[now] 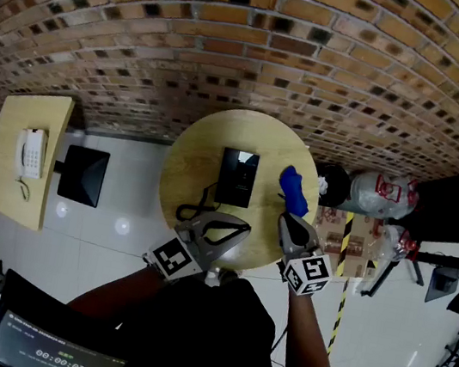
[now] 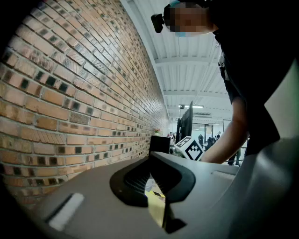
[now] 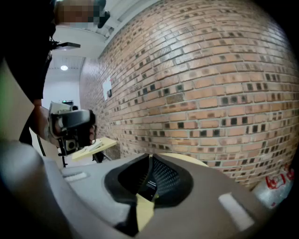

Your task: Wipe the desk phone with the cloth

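Note:
A black desk phone [image 1: 237, 177] lies in the middle of a round wooden table [image 1: 191, 154], its cord [image 1: 194, 210] curling toward me. Right of the phone, near the table's right edge, lies a crumpled blue cloth [image 1: 294, 189]. My left gripper [image 1: 244, 226] hovers over the table's near edge, short of the phone, jaws together and empty; the left gripper view shows the left gripper [image 2: 150, 156] tilted up along the brick wall. My right gripper [image 1: 291, 222] sits just on my side of the cloth, shut, nothing held. The right gripper [image 3: 150, 159] faces the wall above the table.
A brick wall [image 1: 253, 43] stands behind the table. At the left is a rectangular wooden table [image 1: 3, 184] with a white phone [image 1: 32, 152] and a black seat [image 1: 83, 175] beside it. Plastic bags [image 1: 380, 195] and a cardboard box [image 1: 352, 234] crowd the right side.

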Tool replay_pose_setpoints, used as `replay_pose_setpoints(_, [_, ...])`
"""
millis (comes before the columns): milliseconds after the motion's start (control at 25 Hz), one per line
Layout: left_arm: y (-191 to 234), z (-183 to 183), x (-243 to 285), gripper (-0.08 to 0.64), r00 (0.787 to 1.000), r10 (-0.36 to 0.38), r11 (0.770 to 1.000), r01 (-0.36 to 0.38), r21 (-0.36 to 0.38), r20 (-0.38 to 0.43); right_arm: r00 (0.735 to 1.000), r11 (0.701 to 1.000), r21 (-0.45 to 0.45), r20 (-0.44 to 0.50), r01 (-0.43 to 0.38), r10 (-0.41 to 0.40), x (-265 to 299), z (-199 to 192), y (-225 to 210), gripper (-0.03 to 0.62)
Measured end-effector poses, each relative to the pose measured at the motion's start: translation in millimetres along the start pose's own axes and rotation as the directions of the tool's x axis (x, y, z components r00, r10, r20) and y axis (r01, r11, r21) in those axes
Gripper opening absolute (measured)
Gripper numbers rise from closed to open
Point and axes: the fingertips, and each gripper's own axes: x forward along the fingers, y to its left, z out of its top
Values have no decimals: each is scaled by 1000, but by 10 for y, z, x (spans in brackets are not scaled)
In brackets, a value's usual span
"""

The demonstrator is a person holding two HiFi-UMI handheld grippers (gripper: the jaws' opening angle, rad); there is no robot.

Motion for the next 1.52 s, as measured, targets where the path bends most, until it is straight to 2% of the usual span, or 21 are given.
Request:
replay_pose_setpoints(120, [86,-20,68,2,1000,18,1000,-18,4,2,994,999,-32,-109,12,-15,243,-249,-295,40])
replay_pose_setpoints(200, [136,-52,116,2,999,35,999,-35,-3,-3,982,999,-39,-186,10,-17,398,-459,-475,97])
replay_pose_setpoints(280, [191,-89,202,2,999,50,999,-50,-5,-8,966,1000,-27,-259,15,-22,539,-689,-704,182])
replay_pose_setpoints(320, [214,-107,247,2,998,56,998,-56,-4,-10,955,1000,-13,-294,24,-26,601,-804,-829,196])
replay_pose_setpoints(480, [292,-194,369,2,996,82,996,-82,-16,-24,910,997,41,-413,69,-46,825,-1203,-1271,199])
replay_pose_setpoints(680, [343,-263,490,2,992,119,993,-120,-20,-38,844,996,24,-532,88,-62,1048,-1610,-1690,199])
replay_pose_setpoints(1080, [407,-394,547,2,982,175,984,-177,-28,-65,774,998,24,-632,66,-36,1228,-2053,-1887,196])
replay_pose_setpoints(1160, [399,-406,539,2,982,179,983,-181,-24,-67,769,997,17,-638,71,-43,1227,-2092,-1909,182])
replay_pose_setpoints(1240, [386,-420,531,2,981,181,983,-183,-25,-76,771,997,18,-635,79,-50,1225,-2088,-1935,123])
replay_pose_setpoints(1320, [370,-430,518,1,979,185,982,-188,-31,-83,774,996,18,-630,83,-53,1220,-2070,-1941,101])
replay_pose_setpoints(1400, [359,-427,501,2,978,191,980,-194,-35,-81,789,997,18,-612,79,-51,1224,-1991,-1915,95])
replay_pose_setpoints(1520, [346,-399,459,2,978,193,981,-195,-21,-74,828,999,20,-561,48,-28,1254,-1753,-1785,95])
